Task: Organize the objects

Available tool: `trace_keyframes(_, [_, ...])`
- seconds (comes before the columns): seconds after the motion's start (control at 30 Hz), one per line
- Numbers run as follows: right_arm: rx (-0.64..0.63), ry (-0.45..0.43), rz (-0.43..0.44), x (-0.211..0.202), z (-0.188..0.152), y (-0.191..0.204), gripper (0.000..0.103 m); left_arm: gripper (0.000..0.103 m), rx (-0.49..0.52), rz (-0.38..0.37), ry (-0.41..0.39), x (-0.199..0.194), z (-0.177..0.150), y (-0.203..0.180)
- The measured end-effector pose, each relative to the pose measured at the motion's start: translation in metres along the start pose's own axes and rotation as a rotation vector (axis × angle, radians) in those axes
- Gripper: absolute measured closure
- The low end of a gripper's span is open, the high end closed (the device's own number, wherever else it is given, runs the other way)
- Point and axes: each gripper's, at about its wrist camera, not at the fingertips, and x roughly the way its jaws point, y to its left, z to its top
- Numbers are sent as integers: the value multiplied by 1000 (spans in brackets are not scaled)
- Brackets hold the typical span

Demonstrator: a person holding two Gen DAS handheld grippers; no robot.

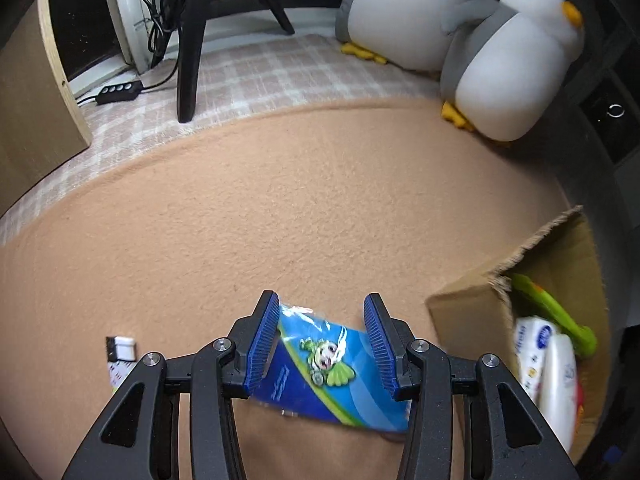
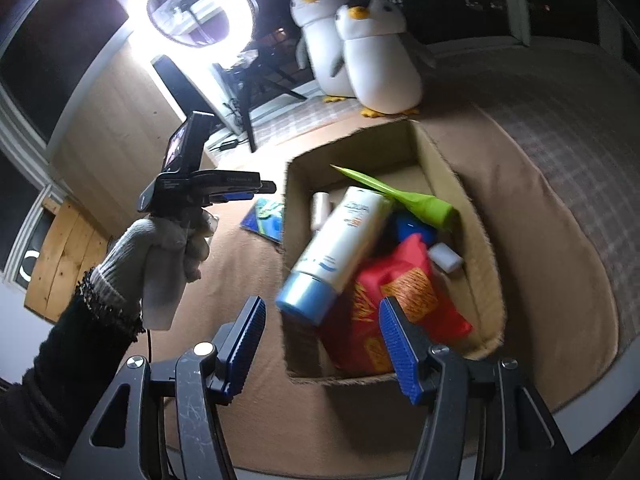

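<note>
While both stand parted, left hand-held gripper (image 1: 324, 340) over glossy blue packet (image 1: 328, 376), right hand-held gripper (image 2: 322, 344) above rough-edged cardboard box (image 2: 476, 240)

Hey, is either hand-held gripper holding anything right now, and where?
Neither. The left hand-held gripper is open around the blue packet; the right hand-held gripper is open above the cardboard box.

Glossy plastic packet (image 1: 320, 364) lies on fuzzy matt blanket (image 1: 280, 208) beside rough-edged cardboard box (image 2: 460, 184).
</note>
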Motion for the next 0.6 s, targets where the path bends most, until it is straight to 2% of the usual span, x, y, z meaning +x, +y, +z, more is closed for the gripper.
trace_keyframes(0.3, [103, 18, -41, -4, -10, -36, 45, 57, 59, -12, 7, 9, 6, -16])
trace_keyframes(0.6, [103, 19, -38, -3, -10, -33, 45, 59, 237, 37, 10, 5, -24, -33])
